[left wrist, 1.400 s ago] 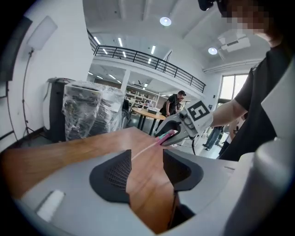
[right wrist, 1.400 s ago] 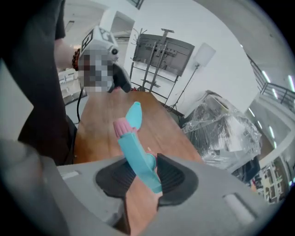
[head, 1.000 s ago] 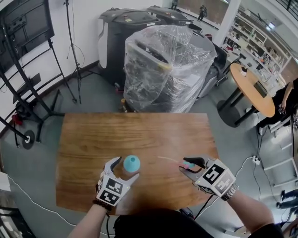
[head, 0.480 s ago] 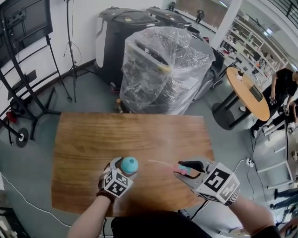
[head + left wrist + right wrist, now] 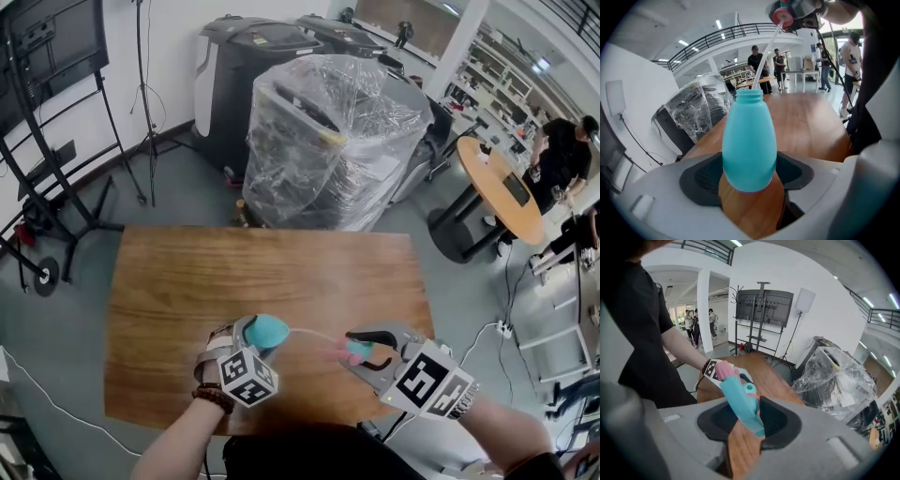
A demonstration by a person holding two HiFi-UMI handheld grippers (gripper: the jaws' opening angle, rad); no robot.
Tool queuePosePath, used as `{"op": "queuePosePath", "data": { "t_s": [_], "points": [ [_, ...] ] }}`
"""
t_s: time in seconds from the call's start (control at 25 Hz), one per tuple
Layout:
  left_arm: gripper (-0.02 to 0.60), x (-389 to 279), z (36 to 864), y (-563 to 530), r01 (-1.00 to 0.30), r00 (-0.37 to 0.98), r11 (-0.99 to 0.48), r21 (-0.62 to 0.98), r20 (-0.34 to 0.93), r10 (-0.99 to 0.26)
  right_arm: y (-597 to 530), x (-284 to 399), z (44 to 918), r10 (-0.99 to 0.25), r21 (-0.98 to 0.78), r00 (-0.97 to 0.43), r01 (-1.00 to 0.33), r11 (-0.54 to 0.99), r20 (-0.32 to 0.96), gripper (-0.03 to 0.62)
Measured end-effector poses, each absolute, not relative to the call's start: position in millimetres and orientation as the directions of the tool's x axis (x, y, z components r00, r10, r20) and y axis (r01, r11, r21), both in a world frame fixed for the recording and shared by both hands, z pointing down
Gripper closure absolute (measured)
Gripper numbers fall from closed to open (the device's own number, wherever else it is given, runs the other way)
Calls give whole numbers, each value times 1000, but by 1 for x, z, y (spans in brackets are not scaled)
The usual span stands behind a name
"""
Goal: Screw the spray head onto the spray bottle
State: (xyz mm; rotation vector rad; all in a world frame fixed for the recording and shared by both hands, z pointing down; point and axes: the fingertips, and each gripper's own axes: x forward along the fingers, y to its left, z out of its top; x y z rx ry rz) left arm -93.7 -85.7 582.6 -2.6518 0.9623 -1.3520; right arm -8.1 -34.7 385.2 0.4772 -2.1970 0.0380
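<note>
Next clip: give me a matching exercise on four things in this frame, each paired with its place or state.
Things:
1 spray bottle
2 spray head
3 large grey machine
4 round table

Places and states:
a wrapped in clear film
b neck open, nothing screwed on
c trailing a thin dip tube
d far right of the head view, beyond the wooden table

Pairs: 1-b, 2-c, 3-a, 4-d

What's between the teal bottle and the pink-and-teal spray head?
Only the thin white tube of the spray head, reaching toward the mouth of the bottle above bare wooden table; the head view shows it.
</note>
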Motion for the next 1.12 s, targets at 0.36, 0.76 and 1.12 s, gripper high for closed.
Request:
{"op": "queuePosePath", "data": {
  "t_s": [0.36,0.76,1.12],
  "points": [
    [206,-110,581,-85,-465,300,-811,-355,799,-521,-29,-7,373,-348,202,-547,-310,929,761,476],
    [206,-67,542,-69,-348,349,-840,-415,775,-527,-23,-15,400,-326,241,-534,-224,944,780,476],
    [207,-42,511,-56,-281,378,-840,-465,750,-542,-17,-17,417,-324,311,-538,-119,943,778,476]
  ]
}}
